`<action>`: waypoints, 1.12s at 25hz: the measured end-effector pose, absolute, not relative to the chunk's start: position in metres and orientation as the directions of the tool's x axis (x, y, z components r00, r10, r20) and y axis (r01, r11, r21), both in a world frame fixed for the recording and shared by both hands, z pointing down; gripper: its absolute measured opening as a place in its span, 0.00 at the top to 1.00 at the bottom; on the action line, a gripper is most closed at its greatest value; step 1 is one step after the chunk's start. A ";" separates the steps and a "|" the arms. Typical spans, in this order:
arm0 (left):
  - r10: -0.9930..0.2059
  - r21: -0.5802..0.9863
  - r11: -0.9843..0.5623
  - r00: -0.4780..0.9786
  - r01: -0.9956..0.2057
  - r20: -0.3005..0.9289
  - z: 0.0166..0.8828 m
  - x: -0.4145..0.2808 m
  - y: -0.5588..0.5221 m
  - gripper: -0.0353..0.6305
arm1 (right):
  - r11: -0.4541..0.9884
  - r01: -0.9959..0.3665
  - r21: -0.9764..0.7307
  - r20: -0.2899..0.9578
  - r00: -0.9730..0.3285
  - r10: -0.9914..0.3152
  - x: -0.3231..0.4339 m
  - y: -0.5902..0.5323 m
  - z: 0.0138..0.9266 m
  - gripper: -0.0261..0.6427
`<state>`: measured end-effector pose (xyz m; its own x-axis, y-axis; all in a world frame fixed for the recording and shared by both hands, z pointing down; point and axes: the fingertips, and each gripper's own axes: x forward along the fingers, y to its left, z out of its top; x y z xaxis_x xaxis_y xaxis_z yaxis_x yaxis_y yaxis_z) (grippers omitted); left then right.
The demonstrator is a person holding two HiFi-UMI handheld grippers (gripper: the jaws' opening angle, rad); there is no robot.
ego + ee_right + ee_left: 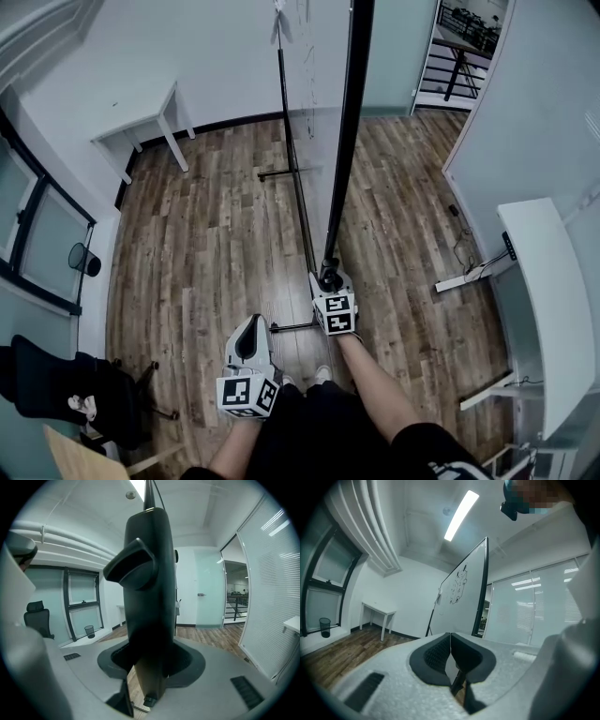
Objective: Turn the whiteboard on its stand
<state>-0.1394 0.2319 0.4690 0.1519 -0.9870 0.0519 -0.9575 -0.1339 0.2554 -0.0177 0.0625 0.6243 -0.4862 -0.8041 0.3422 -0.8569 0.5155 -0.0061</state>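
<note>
The whiteboard (345,141) shows almost edge-on in the head view, as a long black frame edge rising from floor level, with its white face to the left. My right gripper (328,277) is shut on the lower end of that frame. In the right gripper view the dark frame (147,573) fills the space between the jaws of the right gripper (150,660). My left gripper (254,322) hangs free to the left, apart from the board, with its jaws shut on nothing. The left gripper view shows its pads (440,653) pressed together and the tilted whiteboard (461,590) beyond.
The stand's black pole (293,159) and foot bars (286,173) rest on the wooden floor. A white table (141,127) stands at the back left, a white desk (548,300) at the right, a bin (84,260) and office chair (52,384) at the left. A doorway (459,47) opens behind.
</note>
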 end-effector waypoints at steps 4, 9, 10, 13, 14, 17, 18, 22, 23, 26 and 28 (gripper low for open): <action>-0.982 0.261 -0.161 0.181 -0.952 0.052 0.468 -0.138 0.237 0.92 | 0.514 -0.858 -0.007 0.340 -0.486 -0.805 -0.014 0.081 0.625 0.71; -0.975 0.257 -0.190 0.212 -0.948 0.063 0.474 -0.136 0.235 0.92 | 0.520 -0.854 -0.011 0.331 -0.494 -0.804 -0.013 0.102 0.622 0.71; -0.974 0.257 -0.193 0.217 -0.947 0.067 0.476 -0.135 0.235 0.92 | 0.521 -0.853 -0.010 0.331 -0.495 -0.803 -0.013 0.106 0.622 0.71; -0.971 0.261 -0.202 0.227 -0.944 0.072 0.479 -0.130 0.237 0.92 | 0.522 -0.853 -0.008 0.332 -0.495 -0.803 -0.007 0.120 0.621 0.71; -0.970 0.261 -0.205 0.230 -0.943 0.071 0.479 -0.129 0.237 0.92 | 0.521 -0.854 -0.008 0.331 -0.493 -0.804 -0.006 0.124 0.620 0.71; -0.967 0.260 -0.218 0.244 -0.941 0.070 0.476 -0.127 0.236 0.92 | 0.517 -0.856 -0.012 0.328 -0.492 -0.807 -0.004 0.132 0.620 0.71; -0.967 0.263 -0.219 0.245 -0.940 0.071 0.476 -0.128 0.235 0.92 | 0.518 -0.855 -0.013 0.328 -0.493 -0.806 -0.005 0.134 0.620 0.71; -0.965 0.265 -0.225 0.252 -0.938 0.072 0.477 -0.127 0.232 0.92 | 0.522 -0.852 -0.017 0.334 -0.497 -0.801 -0.006 0.138 0.619 0.71; -0.965 0.263 -0.226 0.253 -0.938 0.072 0.477 -0.127 0.231 0.92 | 0.520 -0.854 -0.021 0.337 -0.495 -0.801 -0.005 0.139 0.620 0.71; -0.965 0.260 -0.225 0.251 -0.939 0.070 0.475 -0.128 0.227 0.92 | 0.504 -0.863 -0.039 0.359 -0.483 -0.799 -0.003 0.142 0.623 0.71; -0.966 0.258 -0.226 0.250 -0.940 0.067 0.475 -0.128 0.225 0.92 | 0.499 -0.866 -0.044 0.372 -0.478 -0.796 -0.001 0.148 0.623 0.70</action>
